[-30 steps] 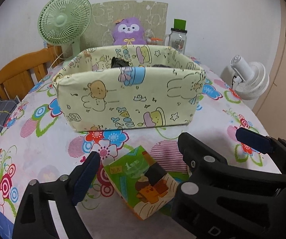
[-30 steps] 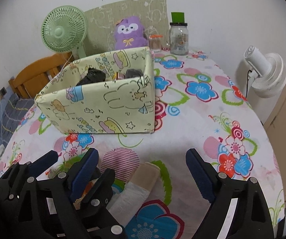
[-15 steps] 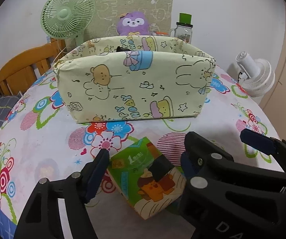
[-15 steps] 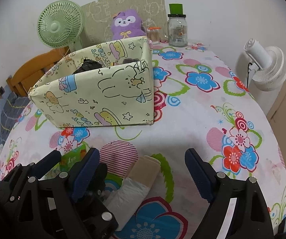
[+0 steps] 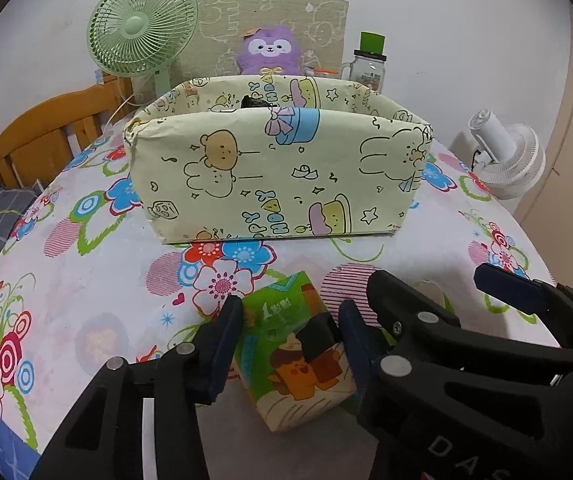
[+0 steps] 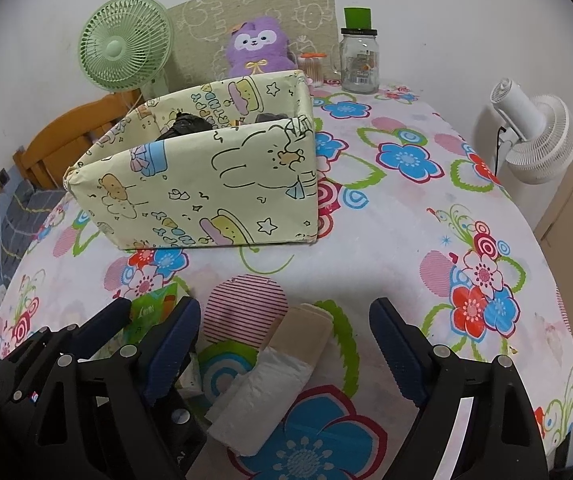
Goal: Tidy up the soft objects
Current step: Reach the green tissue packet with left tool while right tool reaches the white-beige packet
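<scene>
A green tissue pack [image 5: 298,356] with a cartoon print lies on the flowered tablecloth in front of a pale yellow cartoon-print box [image 5: 278,176]. My left gripper [image 5: 292,344] is shut on the tissue pack, its blue pads pressed against both sides. My right gripper [image 6: 286,344] is open, and a rolled beige and white soft pad [image 6: 274,376] lies on the cloth between its fingers. The tissue pack also shows at the left of the right wrist view [image 6: 150,312]. The box [image 6: 206,184] holds dark items [image 6: 184,126].
A purple plush [image 5: 268,52], a green fan [image 5: 142,32] and a glass jar with a green lid [image 5: 366,64] stand behind the box. A white fan [image 6: 534,136] stands off the table's right edge. A wooden chair [image 5: 46,132] is at the left.
My left gripper has moved forward and closed on the green tissue pack. My right gripper has stayed open over the rolled pad, shifting slightly.
</scene>
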The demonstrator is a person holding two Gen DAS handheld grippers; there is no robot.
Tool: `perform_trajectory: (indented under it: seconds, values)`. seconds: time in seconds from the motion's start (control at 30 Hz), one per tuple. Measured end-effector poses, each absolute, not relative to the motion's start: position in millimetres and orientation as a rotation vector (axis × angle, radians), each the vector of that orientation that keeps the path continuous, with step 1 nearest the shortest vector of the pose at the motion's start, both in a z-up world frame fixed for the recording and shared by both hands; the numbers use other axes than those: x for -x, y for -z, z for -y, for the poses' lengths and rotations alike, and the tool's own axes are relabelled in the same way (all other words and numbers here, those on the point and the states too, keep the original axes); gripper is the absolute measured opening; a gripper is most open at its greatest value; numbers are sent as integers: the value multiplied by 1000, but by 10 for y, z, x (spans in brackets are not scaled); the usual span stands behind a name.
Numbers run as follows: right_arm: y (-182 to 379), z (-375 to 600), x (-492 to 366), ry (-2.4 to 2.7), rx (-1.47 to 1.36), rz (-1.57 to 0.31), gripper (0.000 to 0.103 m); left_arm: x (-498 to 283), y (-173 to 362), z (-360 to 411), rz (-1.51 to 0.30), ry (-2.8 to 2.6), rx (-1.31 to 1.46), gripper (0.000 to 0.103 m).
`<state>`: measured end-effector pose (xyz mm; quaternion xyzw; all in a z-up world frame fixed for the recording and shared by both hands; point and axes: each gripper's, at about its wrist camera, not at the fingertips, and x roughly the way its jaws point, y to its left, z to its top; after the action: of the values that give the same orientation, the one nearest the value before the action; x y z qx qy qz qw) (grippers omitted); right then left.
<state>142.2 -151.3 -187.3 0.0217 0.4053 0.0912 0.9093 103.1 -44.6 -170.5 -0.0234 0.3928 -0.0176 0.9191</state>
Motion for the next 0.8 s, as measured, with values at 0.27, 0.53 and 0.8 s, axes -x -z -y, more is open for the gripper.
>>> perform_trajectory:
  seconds: [0.27, 0.53, 0.8]
  values:
    - [1923, 1476, -1328, -174, -63, -869, 76, -917, 1709, 387, -803, 49, 16, 49]
    - [2008, 1430, -1292, -180, -85, -908, 63, -849, 1737, 379, -796, 36, -34, 51]
    - [2067, 1432, -1336, -181, -111, -941, 45, -879, 1783, 370, -808, 23, -42, 71]
